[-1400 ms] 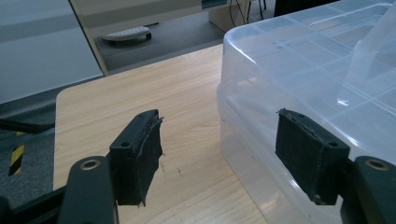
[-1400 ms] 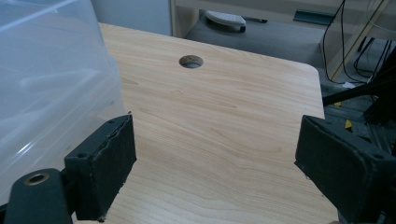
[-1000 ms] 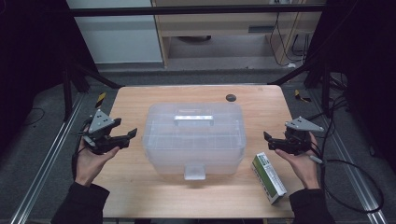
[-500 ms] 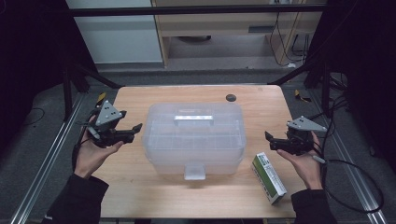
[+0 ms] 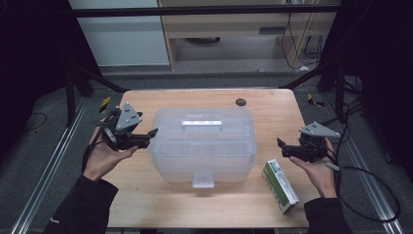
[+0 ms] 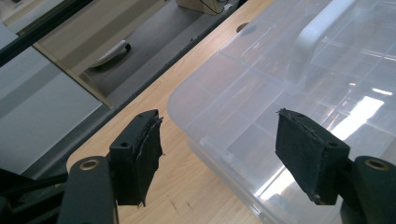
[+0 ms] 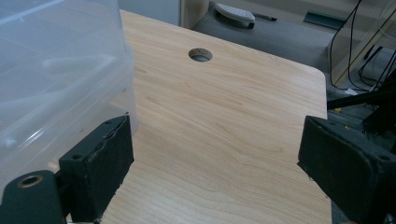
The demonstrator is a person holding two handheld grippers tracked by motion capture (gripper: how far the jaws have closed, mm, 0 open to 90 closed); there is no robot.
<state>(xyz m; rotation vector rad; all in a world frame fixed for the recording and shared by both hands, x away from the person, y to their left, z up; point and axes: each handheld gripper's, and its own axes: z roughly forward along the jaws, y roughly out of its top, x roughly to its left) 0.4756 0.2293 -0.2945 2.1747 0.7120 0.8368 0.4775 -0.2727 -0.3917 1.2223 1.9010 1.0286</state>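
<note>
We are holding the left gripper [image 5: 150, 137] with jaws spread wide at the left edge of the clear plastic box [image 5: 204, 146], which is sitting mid-table [image 5: 146, 204]. The right gripper [image 5: 282, 147], also gaping, is hovering well apart over bare wood beside the green carton [image 5: 280, 185]. Since 1 second ago, the left gripper has moved closer.

The high view looks down on the table [image 5: 146, 204]. Each gripper view looks close past its jaws. All share the clear box [image 5: 204, 146] [image 6: 289, 107] [image 7: 51, 74].

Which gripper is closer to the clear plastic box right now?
Left. The left gripper is at the plastic box's left edge; the right gripper stays apart, right of it.
</note>
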